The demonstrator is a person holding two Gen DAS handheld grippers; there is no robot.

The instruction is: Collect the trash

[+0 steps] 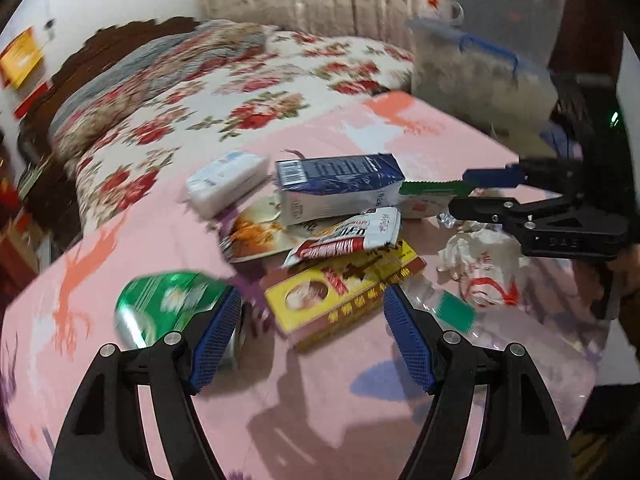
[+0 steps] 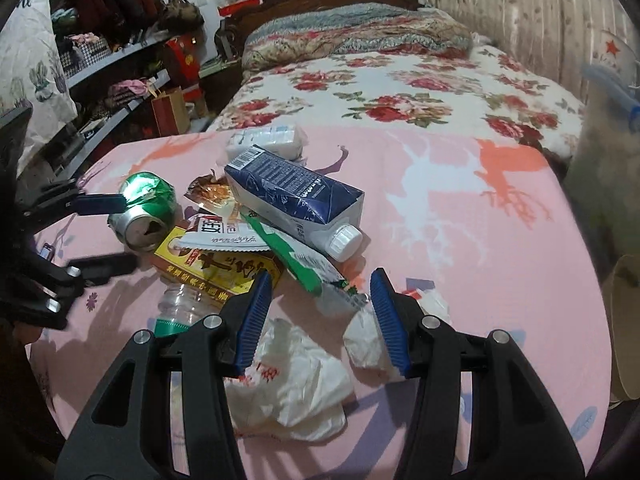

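Trash pile sits mid-table on the pink cloth (image 2: 460,216), ahead of both grippers. Left gripper (image 1: 312,332): fingers spread wide, nothing between them; yellow box (image 1: 344,296) lies just ahead in the gap btwn the tips. Crushed green can (image 1: 172,308) is right beside the left finger's blue pad (image 1: 214,344), looks touching or nearly so, can't tell (blurred). Red/white sachet (image 1: 348,238) rests on the box's far end. Beyond that, blue-and-white carton (image 1: 340,188) on its side, w/ a white tissue pack (image 1: 228,182) further out to the left. Clear bottle w/ green cap (image 1: 452,312) lies just outside the right finger.

Right gripper (image 2: 320,320): fingers also spread, holding nothing. White plastic bag (image 2: 296,384) lies under and btwn the tips; crumpled white paper (image 2: 368,340) is against the right finger's pad. Green toothpaste-type wrapper (image 2: 292,256) points out ahead of the tips, under the carton (image 2: 292,196). Floral bed (image 2: 400,88) sits behind the table.
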